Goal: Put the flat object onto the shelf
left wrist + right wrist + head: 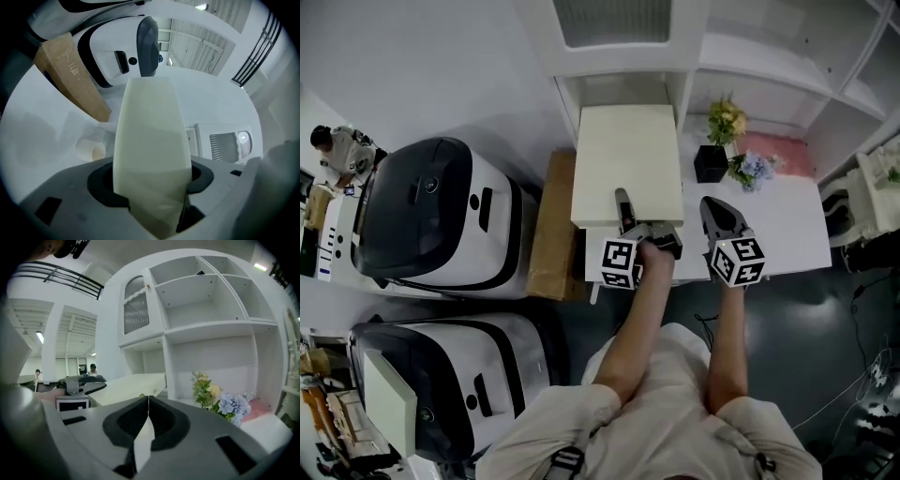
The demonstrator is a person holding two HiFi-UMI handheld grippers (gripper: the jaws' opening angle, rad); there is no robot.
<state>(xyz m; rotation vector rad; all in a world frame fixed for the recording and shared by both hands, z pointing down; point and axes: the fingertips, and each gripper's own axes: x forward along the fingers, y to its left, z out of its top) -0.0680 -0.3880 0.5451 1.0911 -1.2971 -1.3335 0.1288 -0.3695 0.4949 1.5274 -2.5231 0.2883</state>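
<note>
Left gripper (642,223): clamped on the near edge of the flat board (628,159) and carrying it alone, roughly level.
Grip risk: the board reaches far out from one short edge, so it may sag or twist between the pads if pushed fast.
Right gripper (717,217): jaws pressed together on nothing, above the worktop (787,225) near its front edge and just right of the board. It gives no support if the board slips.
Flat board: in the air over the worktop's left end, with its far edge at the mouth of the low shelf compartment (623,92). It does not look set down inside yet.
Flower pot (710,162): stands on the worktop close to the board's right edge. A sideways swing could knock it over.
Compartment risk: the opening looks only a little wider than the board. A skewed entry could jam a corner against the upright (684,89).
Release risk: letting go before the board rests well inside could tip it off the worktop's front edge.
</note>
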